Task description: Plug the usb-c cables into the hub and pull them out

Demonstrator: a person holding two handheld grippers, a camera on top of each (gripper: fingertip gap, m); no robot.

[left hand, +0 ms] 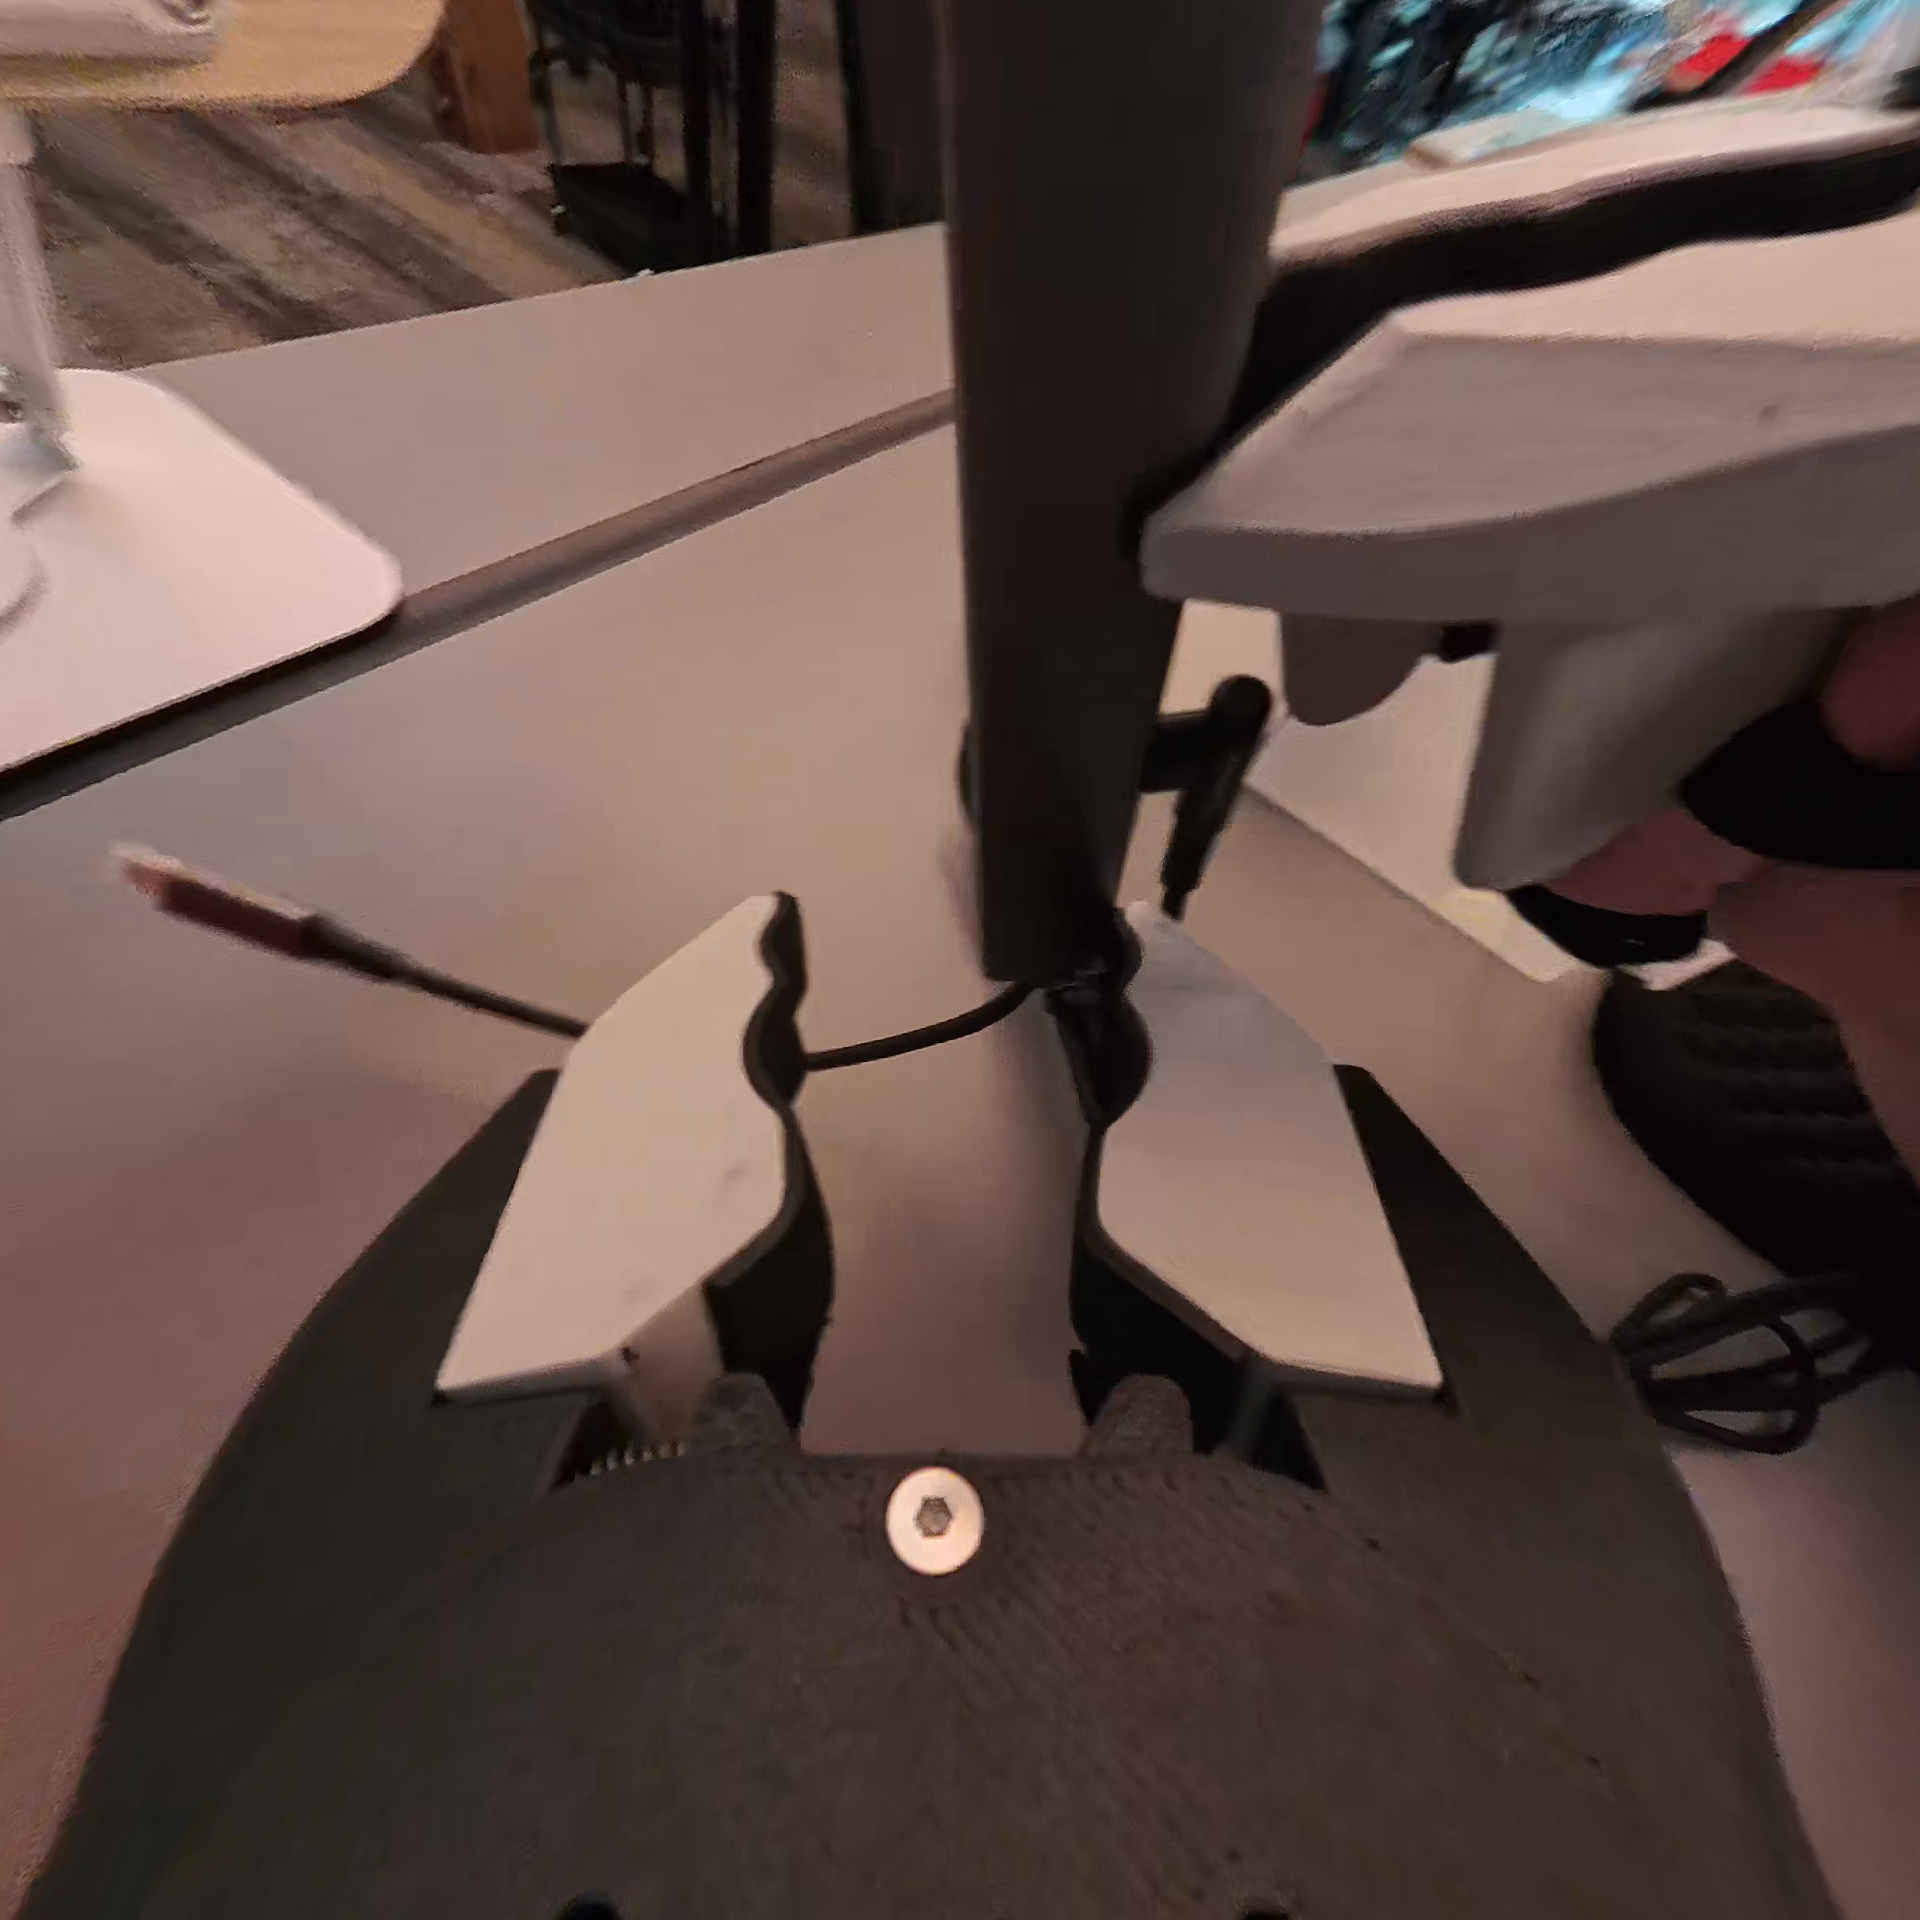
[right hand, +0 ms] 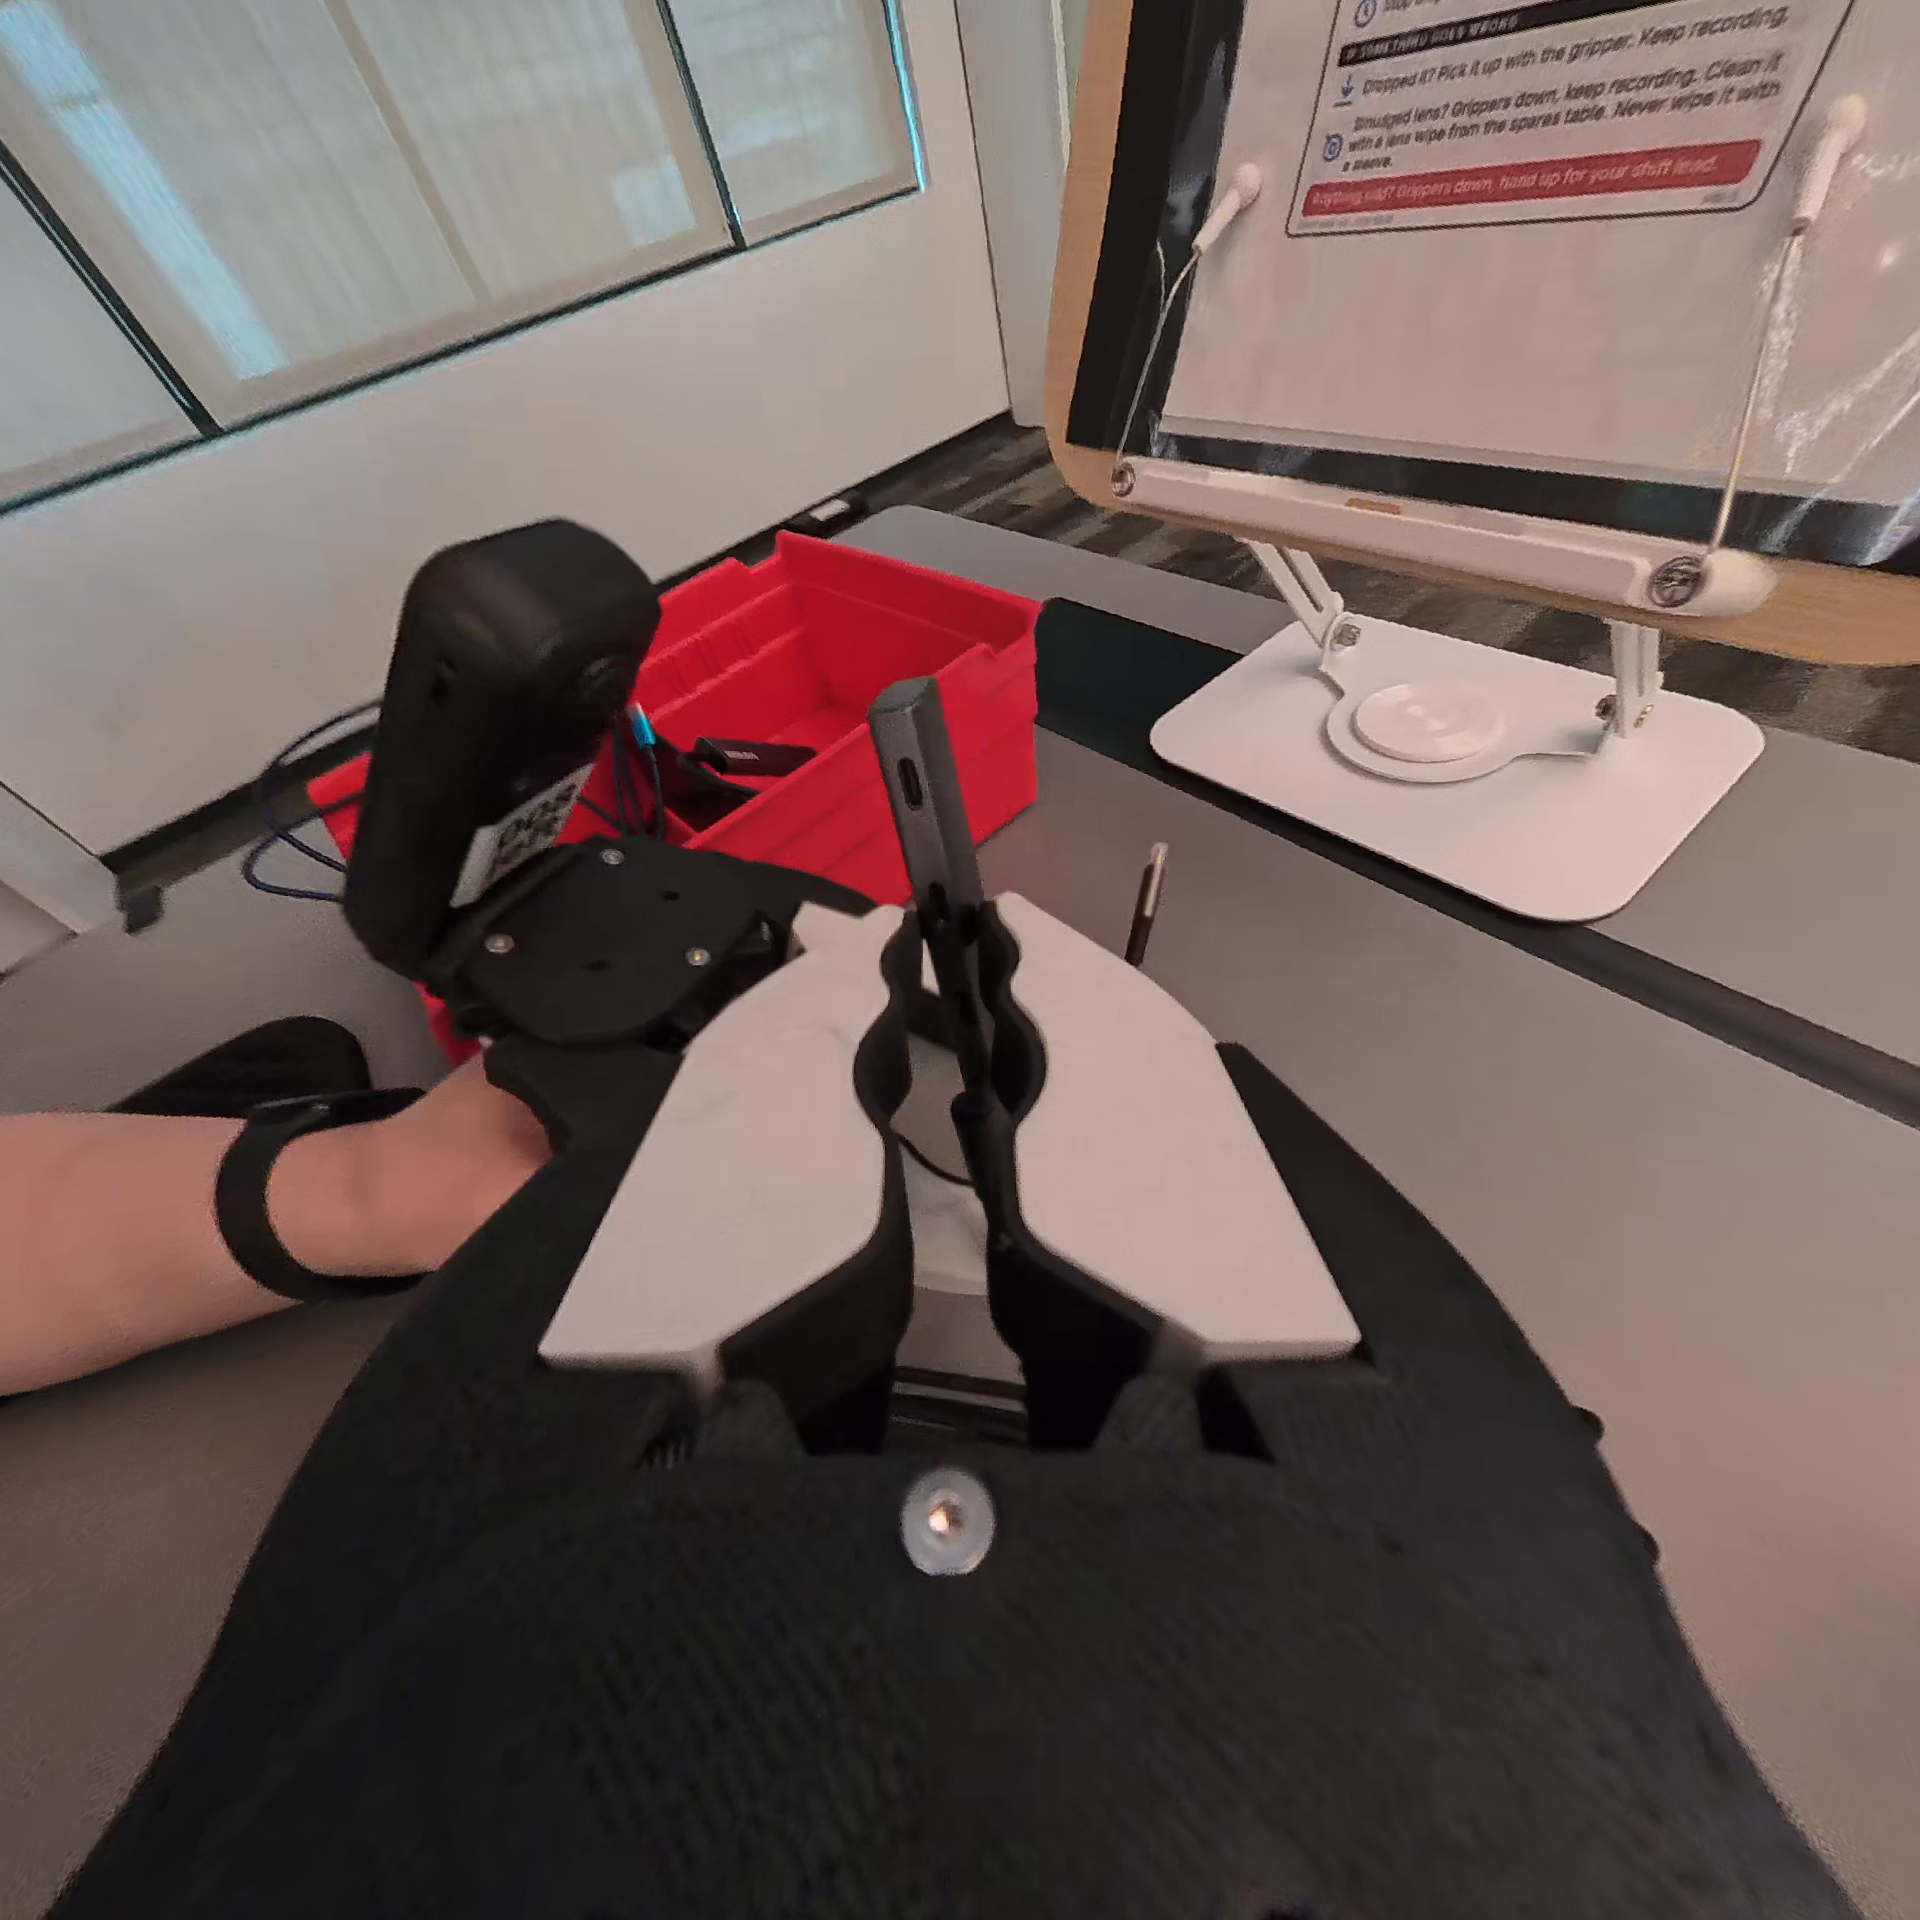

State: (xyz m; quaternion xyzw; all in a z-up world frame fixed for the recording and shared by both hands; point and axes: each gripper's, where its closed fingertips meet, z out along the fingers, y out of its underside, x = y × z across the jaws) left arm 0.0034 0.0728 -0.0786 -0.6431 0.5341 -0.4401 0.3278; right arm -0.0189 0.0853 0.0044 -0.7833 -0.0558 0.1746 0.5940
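Hub location: the hub is a slim dark bar standing on end above the bench, its lower end against one inner pad of the left gripper.
Left jaws: partly open, closed on nothing; the hub's thin lead crosses the gap, and its plug hangs free to the left.
Right jaws: the right gripper has its jaws nearly together at the hub's side. A black usb-c cable with an angled plug lies in or under the slot; I cannot tell whether it is pinched.
Hub handling: probably light and rigid with smooth, slippery faces. Best held across the flat sides, clear of the open port on its narrow edge.
Cable handling: limp cord with a stiff plug. Hold the plug body, not the cord, and keep it in line with the port.
Red bin: the red bin sits behind the grippers with a small dark device and thin blue wire inside.
Loose on bench: a coiled black cord.
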